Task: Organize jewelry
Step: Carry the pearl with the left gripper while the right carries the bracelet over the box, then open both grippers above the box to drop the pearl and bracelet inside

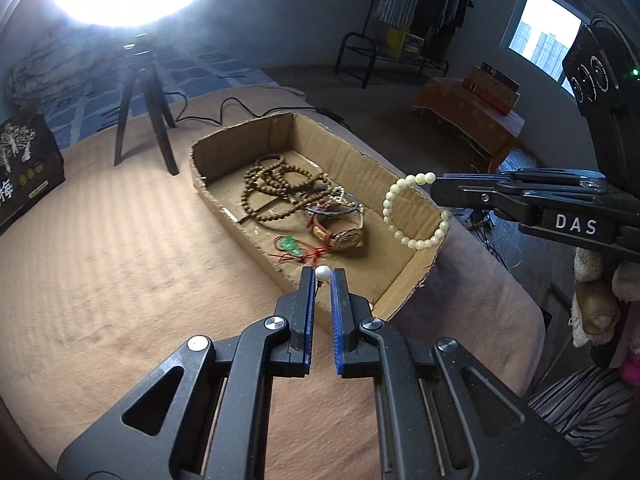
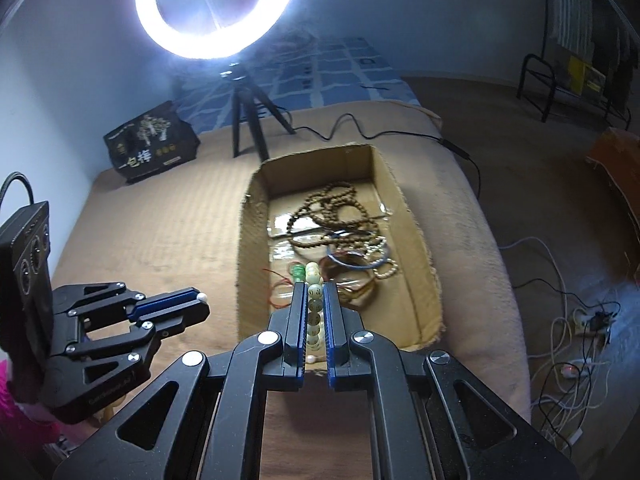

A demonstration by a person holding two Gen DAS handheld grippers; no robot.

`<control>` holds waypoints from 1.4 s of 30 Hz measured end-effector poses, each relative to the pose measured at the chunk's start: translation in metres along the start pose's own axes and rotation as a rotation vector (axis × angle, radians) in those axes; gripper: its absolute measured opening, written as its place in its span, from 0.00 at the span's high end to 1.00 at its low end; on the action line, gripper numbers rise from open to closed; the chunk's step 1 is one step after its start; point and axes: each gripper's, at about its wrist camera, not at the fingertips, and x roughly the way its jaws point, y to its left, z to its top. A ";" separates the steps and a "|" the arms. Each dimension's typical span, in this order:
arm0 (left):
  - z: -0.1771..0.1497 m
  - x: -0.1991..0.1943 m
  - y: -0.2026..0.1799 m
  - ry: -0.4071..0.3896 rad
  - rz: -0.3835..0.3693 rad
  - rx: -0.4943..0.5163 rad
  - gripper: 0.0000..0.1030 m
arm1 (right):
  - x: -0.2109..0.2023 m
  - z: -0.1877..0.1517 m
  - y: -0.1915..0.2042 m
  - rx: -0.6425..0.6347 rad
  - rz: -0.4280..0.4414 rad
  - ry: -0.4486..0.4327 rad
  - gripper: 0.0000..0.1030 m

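Note:
An open cardboard box (image 1: pixel 416 192) (image 2: pixel 250 240) lies on the tan bed. It holds brown wooden bead strings (image 1: pixel 272 184) (image 2: pixel 332 212), bangles and a watch (image 1: pixel 344 236) (image 2: pixel 352 264), and a green pendant on red cord (image 1: pixel 289 245) (image 2: pixel 297 270). My left gripper (image 1: pixel 323 274) (image 2: pixel 200 298) is shut on a small white pearl (image 1: pixel 322 273) just above the box's near edge. My right gripper (image 2: pixel 315 290) (image 1: pixel 438 192) is shut on a cream bead bracelet (image 1: pixel 412 210) (image 2: pixel 315 308), held in the air over the box's right side.
A ring light on a black tripod (image 1: pixel 144 92) (image 2: pixel 248 120) stands on the bed behind the box, with its cable (image 2: pixel 360 128) trailing right. A dark printed box (image 1: pixel 24 168) (image 2: pixel 150 140) sits at the far left. Cables and a power strip (image 2: pixel 576 344) lie on the floor at right.

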 end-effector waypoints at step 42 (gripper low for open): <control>0.008 0.010 -0.019 -0.002 0.051 -0.007 0.60 | 0.007 0.003 -0.013 0.033 -0.103 0.010 0.44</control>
